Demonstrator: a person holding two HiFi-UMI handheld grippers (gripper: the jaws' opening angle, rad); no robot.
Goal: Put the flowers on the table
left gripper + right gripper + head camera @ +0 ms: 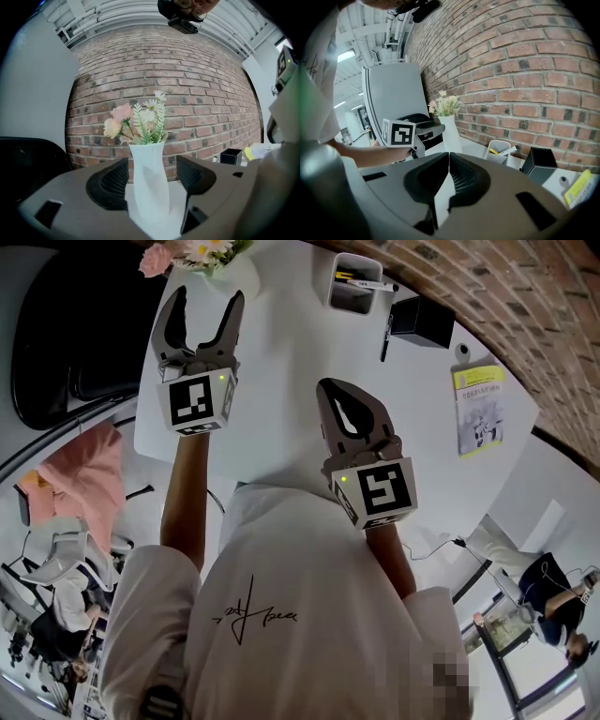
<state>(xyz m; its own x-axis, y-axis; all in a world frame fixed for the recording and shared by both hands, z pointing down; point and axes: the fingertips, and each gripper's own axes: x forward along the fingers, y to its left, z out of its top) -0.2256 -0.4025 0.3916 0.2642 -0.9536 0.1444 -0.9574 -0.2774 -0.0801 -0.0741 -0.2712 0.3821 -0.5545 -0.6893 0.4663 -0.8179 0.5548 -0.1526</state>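
in the head view your left hand-held gripper (206, 298) reaches to the far left corner of the white tabletop (281, 362), its jaws spread wide and pointing at the flowers (192, 251) at the top edge of the picture. your right hand-held gripper (330, 387) hangs nearer to you over the middle of the tabletop, with its jaws together. to the far right stand a white pen holder (354, 285) and a black box (422, 320), and a yellow booklet (478, 409) lies further right. in the left gripper view the white vase (149, 183) stands upright between your spread jaws; the left pad is just beside it, the right pad shows a gap, and neither presses on it. the pink and white flowers (138, 123) rise from the vase in front of the brick wall (197, 79). in the right gripper view your jaws meet with nothing between them. beyond them the vase (451, 133) stands on the tabletop by the wall, with the left hand-held gripper (433, 127) around it.
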